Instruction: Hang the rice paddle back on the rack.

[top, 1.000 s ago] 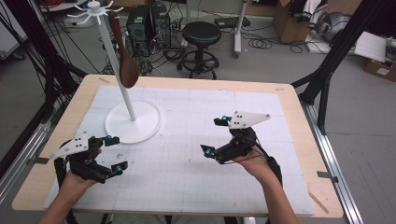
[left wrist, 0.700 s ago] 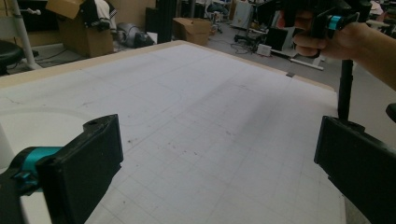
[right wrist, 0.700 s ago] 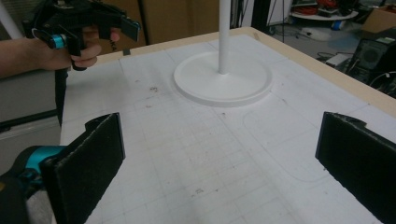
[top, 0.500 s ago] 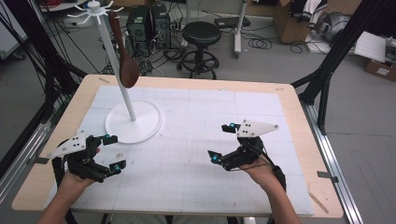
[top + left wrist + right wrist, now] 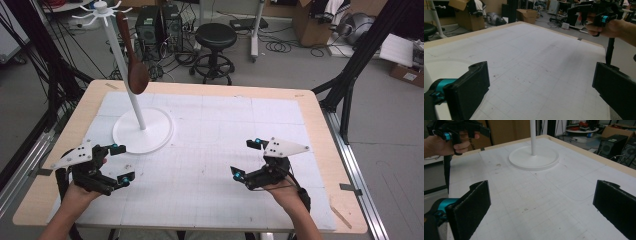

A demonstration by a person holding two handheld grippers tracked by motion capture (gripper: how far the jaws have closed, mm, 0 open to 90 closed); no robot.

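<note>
Two hand-held grippers sit low over the counter (image 5: 210,90) in the high view: the left hand-held gripper (image 5: 120,163) near the front left, just beside the rim of the stand's base (image 5: 157,131), and the right hand-held gripper (image 5: 247,159) at the front right, well apart from it. Both have their jaws spread with nothing between them. The stand (image 5: 125,70) rises from the base at the back left, and a brown spoon (image 5: 134,65) hangs from one of the hooks at its top, bowl down beside the pole.

From the left gripper view, the jaws stand wide over bare gridded mat (image 5: 531,70); the curve of the base shows at the left edge, and the other hand with its tool is at the upper right.

From the right gripper view, the jaws are likewise released and empty, aimed across the mat toward the base (image 5: 534,160) and pole (image 5: 533,135); the left hand holds its tool at the upper left.

Judging by this, the spoon hangs in place on its hook and neither tool is near it, so the work looks to be at rest, either finished or not yet begun. If the spoon is to come off next, a tool would need to rise to the handle, close on it and lift it clear of the hook without tipping the stand.
</note>
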